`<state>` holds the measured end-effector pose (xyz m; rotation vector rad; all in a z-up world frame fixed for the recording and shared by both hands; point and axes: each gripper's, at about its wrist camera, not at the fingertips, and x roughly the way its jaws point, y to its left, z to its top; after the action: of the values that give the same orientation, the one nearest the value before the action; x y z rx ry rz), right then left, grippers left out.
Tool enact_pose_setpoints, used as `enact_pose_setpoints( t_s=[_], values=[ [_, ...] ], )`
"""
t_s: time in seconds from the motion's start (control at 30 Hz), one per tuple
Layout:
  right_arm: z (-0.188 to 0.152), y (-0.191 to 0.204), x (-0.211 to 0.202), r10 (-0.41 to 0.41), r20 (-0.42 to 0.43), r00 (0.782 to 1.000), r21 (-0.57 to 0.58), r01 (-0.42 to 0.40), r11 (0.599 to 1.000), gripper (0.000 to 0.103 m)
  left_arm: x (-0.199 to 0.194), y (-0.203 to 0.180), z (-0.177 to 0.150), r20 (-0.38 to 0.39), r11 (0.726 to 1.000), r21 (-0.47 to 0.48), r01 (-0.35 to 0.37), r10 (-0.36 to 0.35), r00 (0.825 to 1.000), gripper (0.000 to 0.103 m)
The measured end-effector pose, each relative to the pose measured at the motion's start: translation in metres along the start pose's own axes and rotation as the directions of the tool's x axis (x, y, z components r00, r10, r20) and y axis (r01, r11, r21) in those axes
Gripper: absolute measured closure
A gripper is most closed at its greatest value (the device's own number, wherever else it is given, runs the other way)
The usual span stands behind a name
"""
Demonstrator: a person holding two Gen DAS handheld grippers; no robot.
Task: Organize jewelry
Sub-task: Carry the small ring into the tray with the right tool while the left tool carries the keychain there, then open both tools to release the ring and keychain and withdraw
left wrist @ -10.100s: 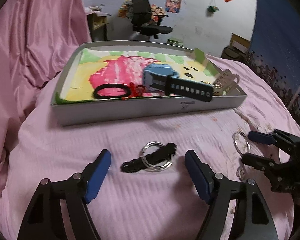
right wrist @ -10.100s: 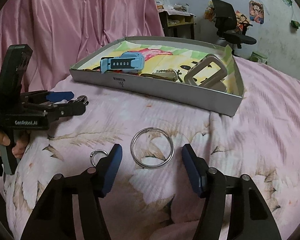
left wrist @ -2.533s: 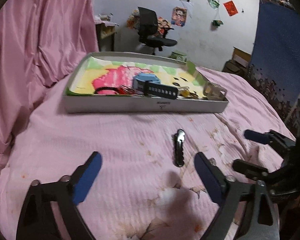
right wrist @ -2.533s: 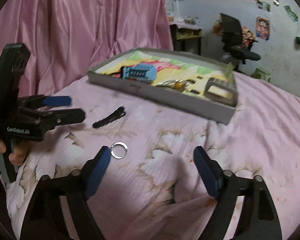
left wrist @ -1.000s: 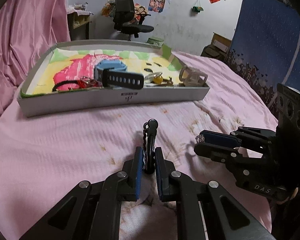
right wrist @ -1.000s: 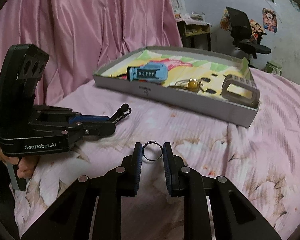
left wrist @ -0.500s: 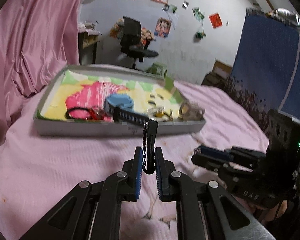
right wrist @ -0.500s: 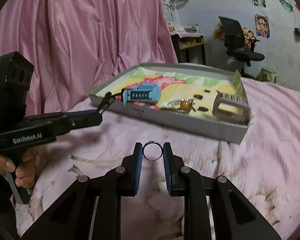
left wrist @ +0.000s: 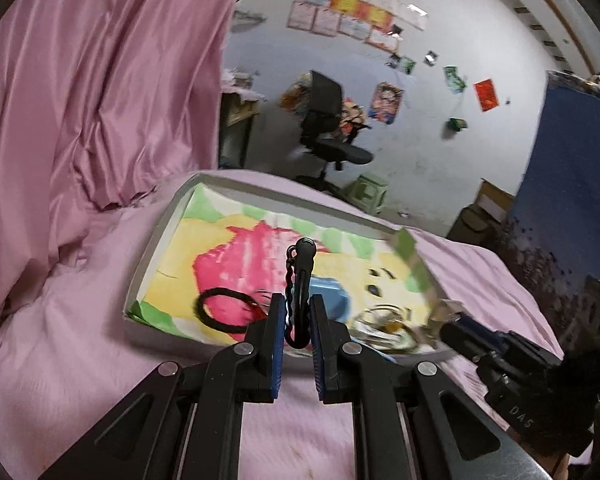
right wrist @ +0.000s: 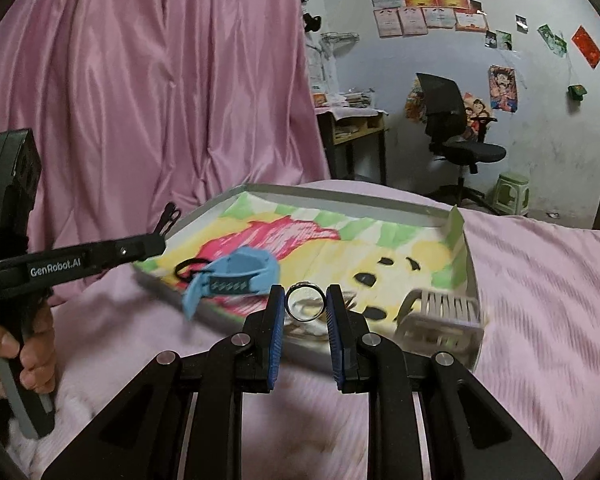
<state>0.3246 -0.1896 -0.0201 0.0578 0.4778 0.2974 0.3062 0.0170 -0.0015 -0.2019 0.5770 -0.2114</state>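
1. Both claws are clamped on small pieces. Left claw (left wrist: 296, 328) pinches a black clip (left wrist: 300, 280) that stands up out of the pads; right claw (right wrist: 306, 312) squeezes a silver ring (right wrist: 305, 306) edge-on between its pads.
2. Each piece hangs in the air, at the tray (right wrist: 340, 196) or just short of it. From the left wrist camera the clip's tip overlaps the pink patch of the liner; from the right one the ring sits in front of the near wall.
3. Already in the tray: a blue watch (right wrist: 236, 276), a black band (left wrist: 224, 308) and a grey buckle (right wrist: 440, 316); a heap of metal rings (left wrist: 384, 326) is blurred.
4. Handling, as I judge it: the clip is light and stiff, with a wavy edge that gives the pads some bite; it is held at the lower end, so the tip may swing.
5. The ring looks light, hard and smooth, so likely to slip or roll. A hold across its width, as now, seems best.
6. Neither should break if dropped, but the ring could roll off the pink bedcover (right wrist: 540, 280) if let go outside the walls.
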Motion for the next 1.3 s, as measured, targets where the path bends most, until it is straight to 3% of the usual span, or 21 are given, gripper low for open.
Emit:
enact_pose_setpoints(
  t_s=[0.43,1.0,1.17,1.27,1.3],
  values=[
    [-0.007,-0.008,0.034,-0.015,-0.108,0.994,0.036,0.019,0.999,0.085,0.053,-0.001,-0.002,-0.148,0.996,0.031,-0.080,0.084,0.985,0.091],
    [-0.012,-0.014,0.041,-0.007,-0.148,0.989,0.051,0.015,0.999,0.084,0.054,-0.004,-0.006,-0.161,0.995,0.060,-0.085,0.093,0.983,0.091],
    [-0.013,-0.014,0.040,-0.011,-0.141,0.990,0.054,0.018,0.998,0.076,0.055,-0.004,-0.006,-0.162,0.995,0.057,-0.080,0.088,0.983,0.091],
    [-0.012,-0.012,0.036,-0.018,-0.123,0.992,0.050,0.024,0.998,0.072,0.053,-0.004,-0.006,-0.156,0.996,0.050,-0.075,0.082,0.984,0.085],
    [-0.012,-0.012,0.034,-0.023,-0.114,0.993,0.048,0.028,0.998,0.072,0.052,-0.004,-0.006,-0.150,0.996,0.049,-0.077,0.084,0.985,0.078]
  ],
)
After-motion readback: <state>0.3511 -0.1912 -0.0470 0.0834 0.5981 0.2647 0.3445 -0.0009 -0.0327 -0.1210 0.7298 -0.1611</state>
